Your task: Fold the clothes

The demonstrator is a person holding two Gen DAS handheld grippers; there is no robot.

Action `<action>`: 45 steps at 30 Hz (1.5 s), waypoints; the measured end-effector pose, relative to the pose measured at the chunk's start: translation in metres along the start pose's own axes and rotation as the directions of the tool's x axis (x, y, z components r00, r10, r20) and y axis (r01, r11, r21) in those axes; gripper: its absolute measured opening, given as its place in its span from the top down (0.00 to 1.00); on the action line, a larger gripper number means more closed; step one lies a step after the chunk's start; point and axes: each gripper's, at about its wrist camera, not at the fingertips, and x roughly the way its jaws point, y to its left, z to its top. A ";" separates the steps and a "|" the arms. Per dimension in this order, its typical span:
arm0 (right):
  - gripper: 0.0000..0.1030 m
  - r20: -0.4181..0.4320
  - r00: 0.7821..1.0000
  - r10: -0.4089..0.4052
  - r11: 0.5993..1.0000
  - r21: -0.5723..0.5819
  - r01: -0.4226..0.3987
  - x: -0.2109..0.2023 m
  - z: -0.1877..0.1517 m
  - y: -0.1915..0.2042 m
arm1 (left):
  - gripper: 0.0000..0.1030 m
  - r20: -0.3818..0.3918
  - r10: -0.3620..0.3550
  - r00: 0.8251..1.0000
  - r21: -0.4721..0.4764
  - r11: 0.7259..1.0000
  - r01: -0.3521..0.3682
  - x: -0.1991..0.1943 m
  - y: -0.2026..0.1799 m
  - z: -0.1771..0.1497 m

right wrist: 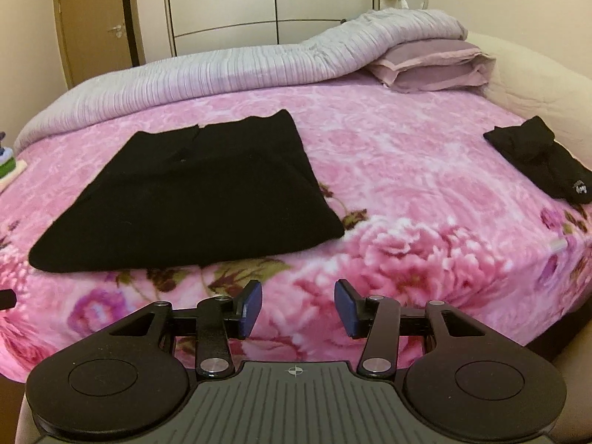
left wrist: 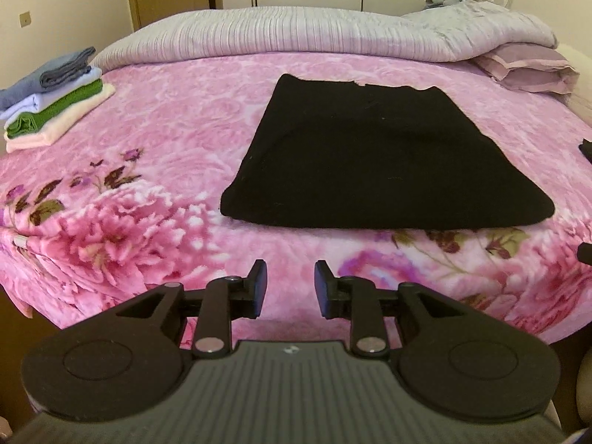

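1. Progress check: the black garment (left wrist: 388, 155) lies flat on the pink floral blanket (left wrist: 166, 140), roughly mid-bed and toward the near edge. It looks like a neat folded rectangle already, with a rounded fold along the near side and a collar-ish notch at the far edge. I'd guess it's folded at least once, maybe needs another fold before it's stack-sized.

2. Done pile: a stack of folded clothes (left wrist: 51, 96) (grey, pale blue, green, cream) sits at the far left of the bed. So a good chunk of the job looks finished.

3. Still to do: a second dark item (right wrist: 540, 159) lies bunched up at the right side of the bed, well apart from the black garment. That one looks unfolded to me.

4. Grippers: the left gripper (left wrist: 290, 288) has its jaws apart with nothing between them, hovering off the near edge of the bed. The right gripper (right wrist: 298, 307) is the same, jaws a bit wider, also empty.

5. Room to move: plenty of bare blanket to the left and right of the garment. The far side is hemmed in by a rolled grey bedspread (right wrist: 222, 70) and a pillow (right wrist: 433, 63). The garment's near fold sits close to the bed's near edge, so there isn't much slack there.
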 end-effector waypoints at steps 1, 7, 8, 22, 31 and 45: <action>0.54 0.004 1.000 0.002 1.000 0.003 -0.002 -0.004 -0.001 0.000 | 0.75 0.004 -0.001 1.000 0.003 1.000 0.001 -0.003 0.000 -0.001; 0.54 0.024 0.999 0.028 1.000 -0.003 -0.028 -0.016 -0.001 0.008 | 0.75 0.026 0.003 1.000 0.007 1.000 -0.003 -0.017 0.000 -0.003; 0.54 0.027 0.999 0.033 0.999 -0.006 -0.033 -0.018 -0.001 0.010 | 0.74 0.028 0.005 1.000 0.007 1.000 -0.005 -0.018 0.001 -0.004; 0.54 -0.008 0.999 0.040 0.999 0.031 -0.040 -0.009 -0.006 0.005 | 0.72 0.005 -0.024 1.000 -0.002 1.000 0.024 -0.007 0.004 -0.010; 0.53 -0.080 0.996 0.039 0.993 0.115 -0.030 0.017 -0.014 -0.015 | 0.71 -0.013 -0.199 0.980 -0.233 0.954 0.191 0.018 0.053 -0.016; 0.50 -0.059 0.952 0.301 0.772 0.601 -0.207 0.072 -0.007 -0.100 | 0.64 0.047 -0.365 0.930 -0.624 0.716 0.312 0.087 0.135 -0.006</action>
